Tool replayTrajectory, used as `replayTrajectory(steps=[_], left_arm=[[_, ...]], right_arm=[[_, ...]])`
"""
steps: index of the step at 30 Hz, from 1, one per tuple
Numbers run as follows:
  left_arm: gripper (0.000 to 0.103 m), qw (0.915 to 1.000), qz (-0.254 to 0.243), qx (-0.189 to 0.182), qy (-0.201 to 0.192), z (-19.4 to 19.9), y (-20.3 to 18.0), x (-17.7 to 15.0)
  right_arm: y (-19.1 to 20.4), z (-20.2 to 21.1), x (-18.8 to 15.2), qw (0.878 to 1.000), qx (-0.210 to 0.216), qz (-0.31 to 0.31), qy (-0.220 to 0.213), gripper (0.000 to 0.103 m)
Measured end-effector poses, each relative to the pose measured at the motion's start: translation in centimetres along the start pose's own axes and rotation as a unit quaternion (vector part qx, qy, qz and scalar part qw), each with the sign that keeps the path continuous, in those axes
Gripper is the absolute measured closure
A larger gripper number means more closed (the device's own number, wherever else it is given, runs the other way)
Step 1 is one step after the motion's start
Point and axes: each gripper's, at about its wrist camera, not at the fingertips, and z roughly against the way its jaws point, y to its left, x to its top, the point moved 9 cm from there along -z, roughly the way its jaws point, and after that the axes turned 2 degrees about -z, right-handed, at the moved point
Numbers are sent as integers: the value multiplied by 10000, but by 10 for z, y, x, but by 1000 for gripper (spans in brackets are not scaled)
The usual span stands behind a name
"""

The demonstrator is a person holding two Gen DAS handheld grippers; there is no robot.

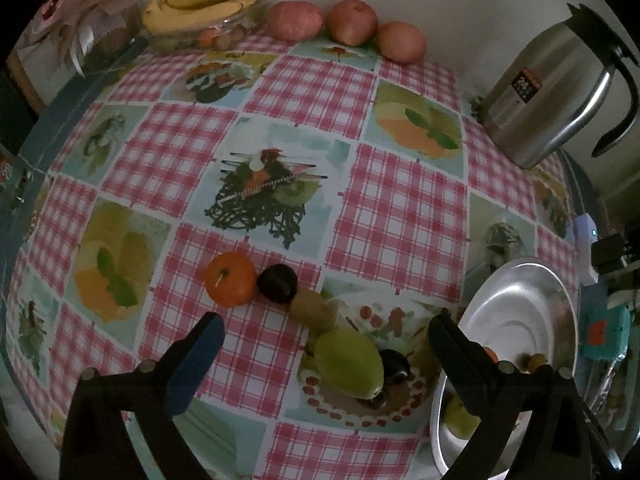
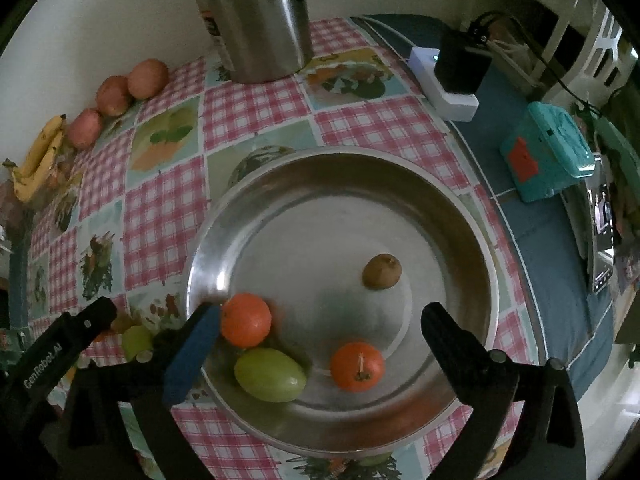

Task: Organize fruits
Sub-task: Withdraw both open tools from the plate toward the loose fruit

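In the left wrist view my left gripper stands open over the checked tablecloth. A green fruit lies between its fingers, untouched. Beside it are an orange, a dark plum, a kiwi and a second plum. The steel bowl is at the right. My right gripper hangs open over the bowl and holds nothing. In the bowl lie two oranges, a green fruit and a kiwi. The blue-padded finger is next to the left orange.
A steel thermos jug stands at the back right. Three apples and bananas line the wall. A white power strip and a teal box sit near the table's right edge.
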Motion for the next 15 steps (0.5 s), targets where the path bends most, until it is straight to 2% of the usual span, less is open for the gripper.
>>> replayTrajectory(steps=[9, 15], left_arm=[[0, 9998, -181, -41, -47, 8, -2, -3], [0, 9997, -239, -13, -109, 18, 9, -5]], right_arm=[[10, 4, -1, 9997, 236, -47, -6, 2], [19, 8, -8, 9997, 66, 246, 12, 2]])
